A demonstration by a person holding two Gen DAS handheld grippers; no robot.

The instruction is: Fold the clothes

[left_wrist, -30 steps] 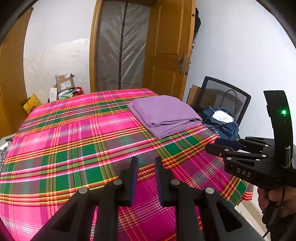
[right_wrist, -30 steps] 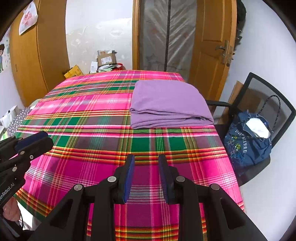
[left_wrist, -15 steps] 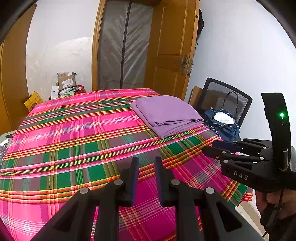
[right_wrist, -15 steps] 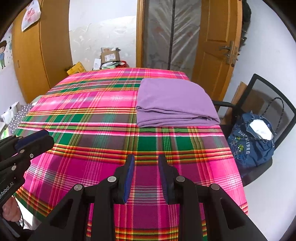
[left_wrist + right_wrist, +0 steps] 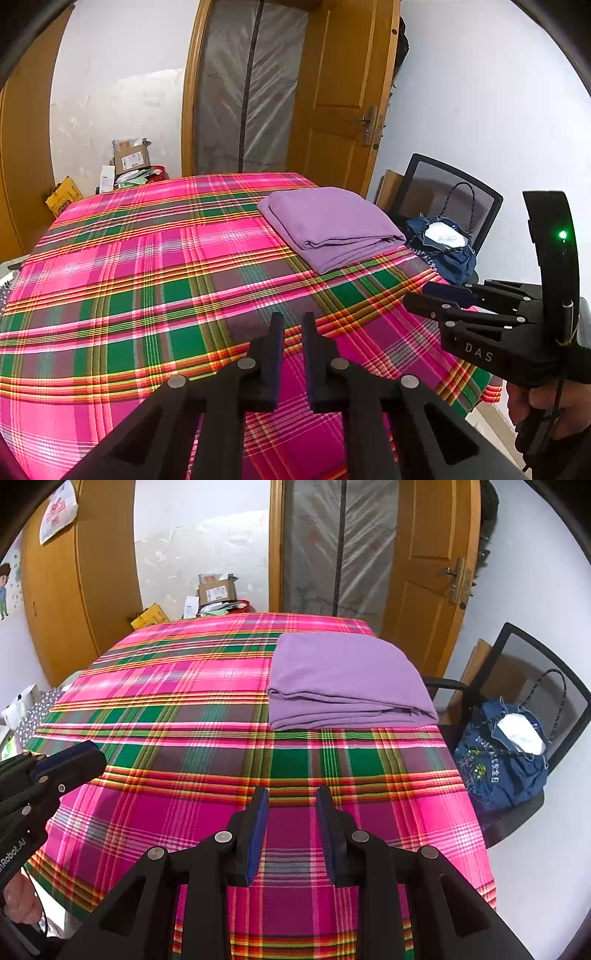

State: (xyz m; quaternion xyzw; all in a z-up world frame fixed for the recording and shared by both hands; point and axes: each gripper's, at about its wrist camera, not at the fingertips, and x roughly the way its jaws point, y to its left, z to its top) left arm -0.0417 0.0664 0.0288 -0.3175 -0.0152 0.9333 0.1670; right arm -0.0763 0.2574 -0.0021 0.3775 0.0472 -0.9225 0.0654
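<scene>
I am in a home room: plaid-covered table (image 5: 184,709), wooden door (image 5: 428,572), mesh chair (image 5: 535,664) holding a denim bag (image 5: 498,771), cardboard boxes (image 5: 216,592).

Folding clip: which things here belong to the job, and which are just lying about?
Job: folded purple cloth; plaid table cover; left gripper, closing on nothing; right gripper, open.

Lying about: blue bag on chair; cardboard box.

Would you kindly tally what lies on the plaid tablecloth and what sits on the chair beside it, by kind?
Folded purple garment, on the plaid tablecloth: 1
Blue bag, on the black chair: 1
Total: 2
</scene>
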